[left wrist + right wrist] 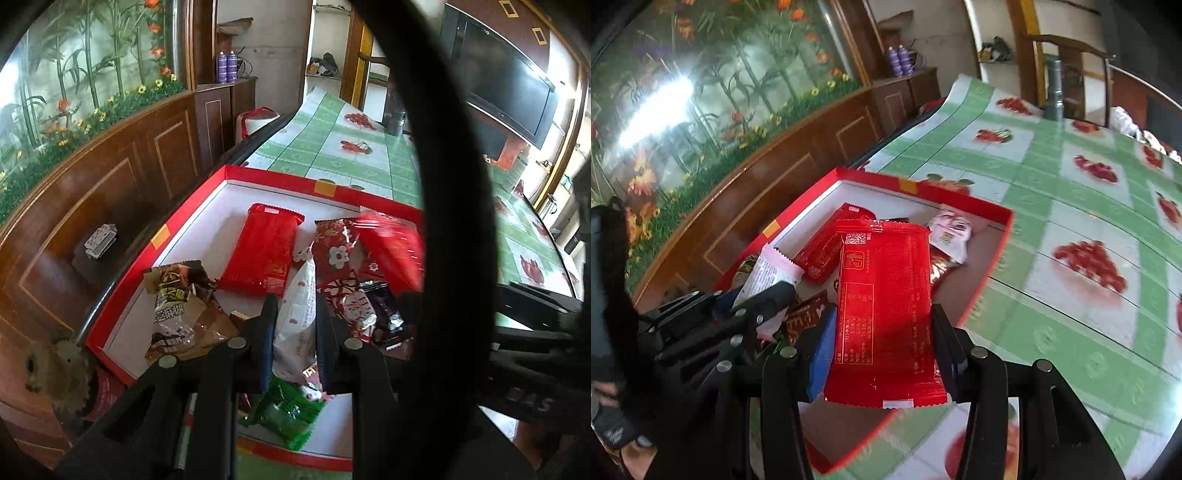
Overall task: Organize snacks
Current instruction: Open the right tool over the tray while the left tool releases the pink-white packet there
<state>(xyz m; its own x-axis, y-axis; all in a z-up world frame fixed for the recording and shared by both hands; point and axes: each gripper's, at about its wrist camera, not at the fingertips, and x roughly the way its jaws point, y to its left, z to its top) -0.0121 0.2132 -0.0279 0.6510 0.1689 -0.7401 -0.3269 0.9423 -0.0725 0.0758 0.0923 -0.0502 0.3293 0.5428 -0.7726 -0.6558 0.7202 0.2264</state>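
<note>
A shallow red box (280,176) with a white floor holds several snack packets. My left gripper (295,314) is shut on a white packet with red print (297,314), held upright over the box; it also shows in the right wrist view (768,266). My right gripper (882,325) is shut on a flat red packet (882,306), held above the box (960,195). In the box lie a red packet (264,251), a brown packet (177,306), a green packet (291,413) and flowered red packets (334,251).
The box sits at the left edge of a table with a green-and-white fruit-print cloth (1071,206). A wooden partition with fake flowers (110,155) runs along the left. A black cable (443,184) crosses the left wrist view. A television (509,85) hangs far right.
</note>
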